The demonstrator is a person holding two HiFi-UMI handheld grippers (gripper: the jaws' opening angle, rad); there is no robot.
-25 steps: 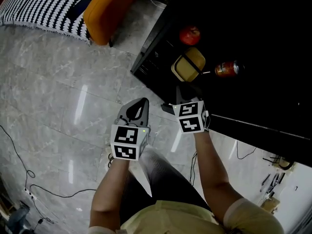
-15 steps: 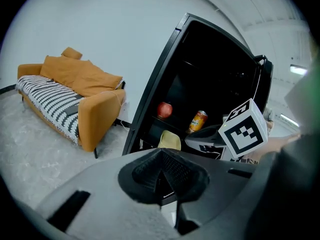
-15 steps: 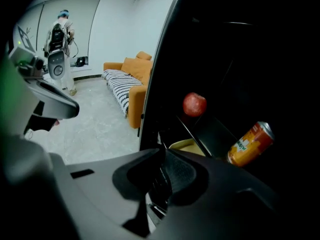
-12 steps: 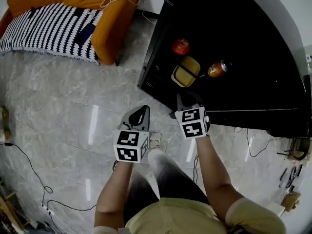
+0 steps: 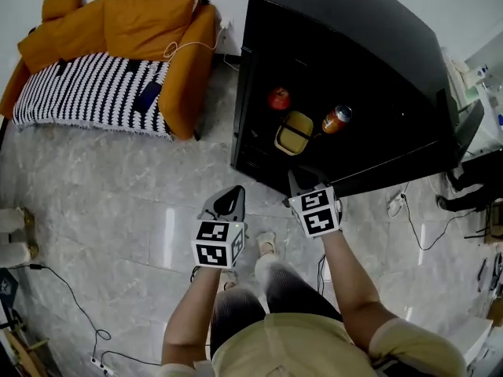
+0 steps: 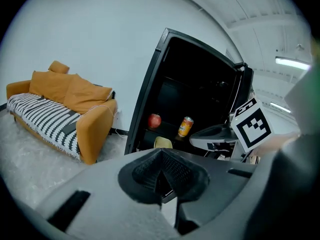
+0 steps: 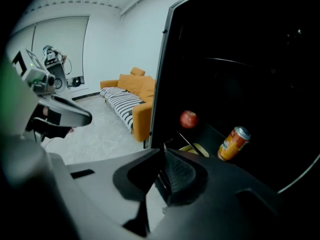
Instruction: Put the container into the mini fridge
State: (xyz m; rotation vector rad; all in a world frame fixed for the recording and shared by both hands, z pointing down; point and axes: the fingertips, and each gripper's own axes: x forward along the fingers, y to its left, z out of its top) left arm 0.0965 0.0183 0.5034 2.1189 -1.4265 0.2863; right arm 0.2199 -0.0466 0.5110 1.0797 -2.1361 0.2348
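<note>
The black mini fridge [image 5: 346,45] stands open. On its shelf lies the yellow container [image 5: 294,131] with a dark clasp, between a red apple [image 5: 278,98] and an orange can [image 5: 335,119]. My left gripper [image 5: 229,195] hangs over the floor in front of the fridge, shut and empty. My right gripper [image 5: 301,177] is shut and empty too, its tip just short of the fridge's lower front edge. The right gripper view shows the container [image 7: 197,149] partly hidden behind the shut jaws, with the apple [image 7: 188,118] and can [image 7: 232,143] above it.
An orange sofa [image 5: 118,61] with a striped blanket stands left of the fridge. Cables [image 5: 71,305] trail over the grey marble floor at lower left. More cables and equipment [image 5: 479,93] sit to the right of the fridge.
The head view has risen and drawn back, so the whole fridge and sofa now show. Both grippers stay shut and sit a little farther from the shelf. The container has not moved.
</note>
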